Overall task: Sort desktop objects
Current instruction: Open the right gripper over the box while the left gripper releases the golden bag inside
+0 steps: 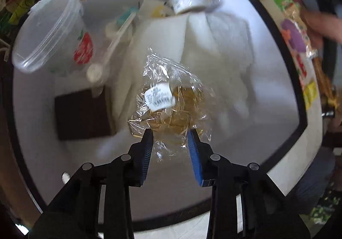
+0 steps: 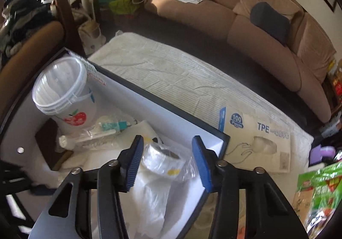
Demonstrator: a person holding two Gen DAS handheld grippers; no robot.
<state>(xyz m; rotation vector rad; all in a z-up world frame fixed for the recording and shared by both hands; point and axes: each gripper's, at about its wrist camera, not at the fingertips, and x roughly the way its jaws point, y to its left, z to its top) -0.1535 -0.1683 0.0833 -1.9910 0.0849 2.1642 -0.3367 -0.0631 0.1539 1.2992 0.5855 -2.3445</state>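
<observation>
My left gripper (image 1: 170,138) points straight down into a white box with a black rim (image 1: 277,31). It is shut on the lower edge of a crinkly cellophane packet (image 1: 171,97) with golden contents and a white label. The packet hangs above the box floor. A tape roll in a clear bag (image 1: 188,1) lies at the far end on a white bundle (image 1: 213,46). In the right wrist view my right gripper (image 2: 167,151) hovers open above that tape roll (image 2: 162,159). The roll lies below the gap and the pads do not press on it.
In the box are a clear plastic tub with an apple print (image 1: 49,31) (image 2: 62,89), a brown block (image 1: 83,115) and a white stick-shaped item (image 1: 113,46). A glove carton (image 2: 256,138) lies beside the box. Snack packs (image 1: 295,31) (image 2: 320,192) and a hand (image 1: 320,27) are on the right.
</observation>
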